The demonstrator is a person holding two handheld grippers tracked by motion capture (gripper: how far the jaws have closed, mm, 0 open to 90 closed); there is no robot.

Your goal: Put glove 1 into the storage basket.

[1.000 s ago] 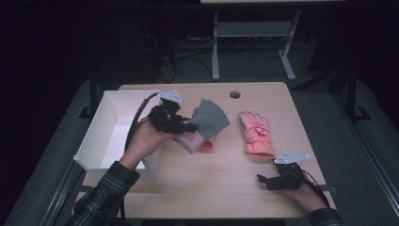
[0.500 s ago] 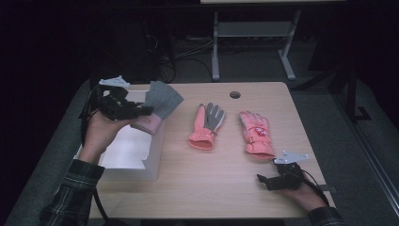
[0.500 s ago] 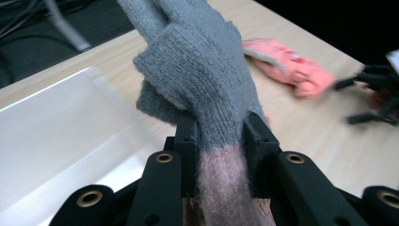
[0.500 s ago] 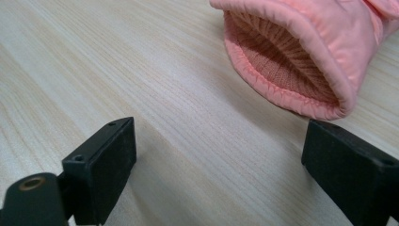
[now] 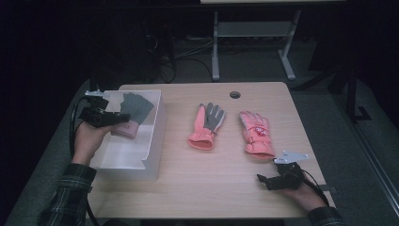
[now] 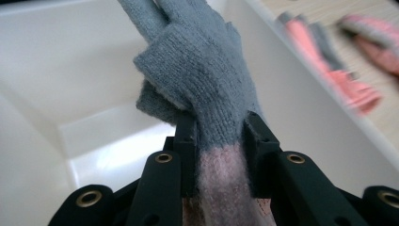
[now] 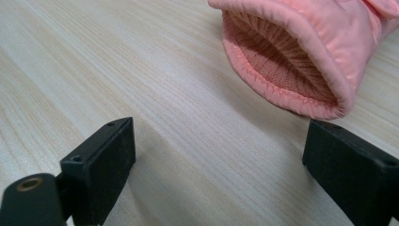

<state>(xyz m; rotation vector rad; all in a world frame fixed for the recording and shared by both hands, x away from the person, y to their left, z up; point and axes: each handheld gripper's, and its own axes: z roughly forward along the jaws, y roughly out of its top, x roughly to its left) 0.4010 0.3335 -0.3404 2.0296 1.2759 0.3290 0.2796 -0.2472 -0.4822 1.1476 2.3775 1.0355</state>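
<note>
One grey knit glove (image 5: 135,109) is clamped at its pink cuff in the left gripper (image 5: 114,118) above the white bin (image 5: 151,141), and should be lowered well inside before release; right gripper (image 5: 264,181) rests wide open, empty.

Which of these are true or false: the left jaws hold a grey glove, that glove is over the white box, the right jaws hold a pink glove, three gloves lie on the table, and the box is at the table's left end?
1. The left gripper holds a grey glove. True: its jaws press on the glove near the pink cuff.
2. That glove hangs over the white box. True.
3. The right gripper holds a pink glove. False: its jaws stand open on bare table, the glove's cuff just ahead of them.
4. Three gloves lie on the table. False: two lie there, the pink one and a pink and grey glove.
5. The box sits at the table's left end. True.
</note>
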